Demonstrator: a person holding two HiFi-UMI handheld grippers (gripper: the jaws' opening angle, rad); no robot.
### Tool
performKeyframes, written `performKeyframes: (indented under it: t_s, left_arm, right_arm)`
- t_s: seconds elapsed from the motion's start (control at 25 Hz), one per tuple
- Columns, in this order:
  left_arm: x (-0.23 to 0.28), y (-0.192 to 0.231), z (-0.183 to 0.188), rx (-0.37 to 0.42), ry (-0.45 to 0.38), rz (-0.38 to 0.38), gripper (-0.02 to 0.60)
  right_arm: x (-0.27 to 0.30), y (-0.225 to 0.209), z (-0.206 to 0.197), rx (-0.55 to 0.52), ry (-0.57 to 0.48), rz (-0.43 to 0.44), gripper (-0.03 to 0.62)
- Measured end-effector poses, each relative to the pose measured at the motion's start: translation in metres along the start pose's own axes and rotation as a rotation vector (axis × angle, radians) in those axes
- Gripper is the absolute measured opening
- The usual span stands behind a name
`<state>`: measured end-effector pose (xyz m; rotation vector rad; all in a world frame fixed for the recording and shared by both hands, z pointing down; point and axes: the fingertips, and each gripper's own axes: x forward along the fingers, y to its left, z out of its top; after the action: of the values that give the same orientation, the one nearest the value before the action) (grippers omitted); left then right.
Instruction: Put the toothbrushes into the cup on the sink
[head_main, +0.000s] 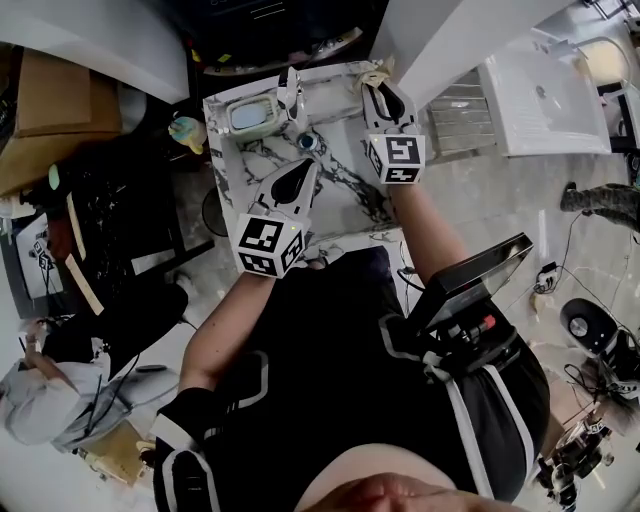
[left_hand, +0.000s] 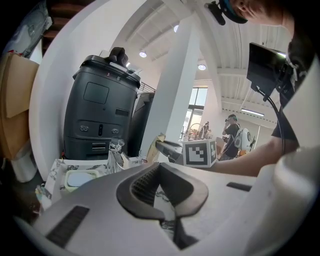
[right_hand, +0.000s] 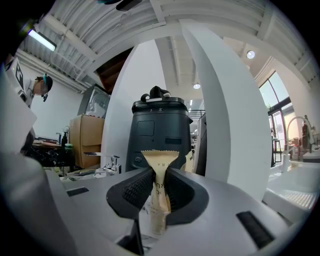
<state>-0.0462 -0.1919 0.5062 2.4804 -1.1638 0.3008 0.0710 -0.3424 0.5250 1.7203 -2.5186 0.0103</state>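
- Brightly and evenly lit from ceiling spots (left_hand: 202, 66) and a tall window (right_hand: 280, 110).
- Heavily fisheye-bent toward edges, with dark corners in gripper views.
- Softly blurred in nearest foreground.

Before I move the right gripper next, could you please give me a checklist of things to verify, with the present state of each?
1. Right gripper holds something: ok, shut on a beige paper packet.
2. Packet contains a toothbrush: cannot tell, the paper hides the contents.
3. Left gripper free: ok, nothing between its jaws, whose tips look together.
4. Cup found: cannot tell; on the marble sink I make out only a green-rimmed tray and a faucet.
5. Grippers clear of each other: ok, the right is at the sink's far edge, the left nearer the person.
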Motion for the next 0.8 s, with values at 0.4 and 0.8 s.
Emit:
performKeyframes:
  t_s: [0.4, 0.8]
  left_arm:
    - [-0.008, -0.009, 0.017, -0.008, -0.051, 0.033, 0.006]
    - [-0.012, -0.02, 0.036, -0.011, -0.11, 0.077, 0.006]
  right_arm:
    - [-0.004, 0.004, -0.016, -0.01, 0.12, 0.034, 0.092]
    - [-0.031, 0.018, 0.026, -0.021, 0.105, 0.173, 0.144]
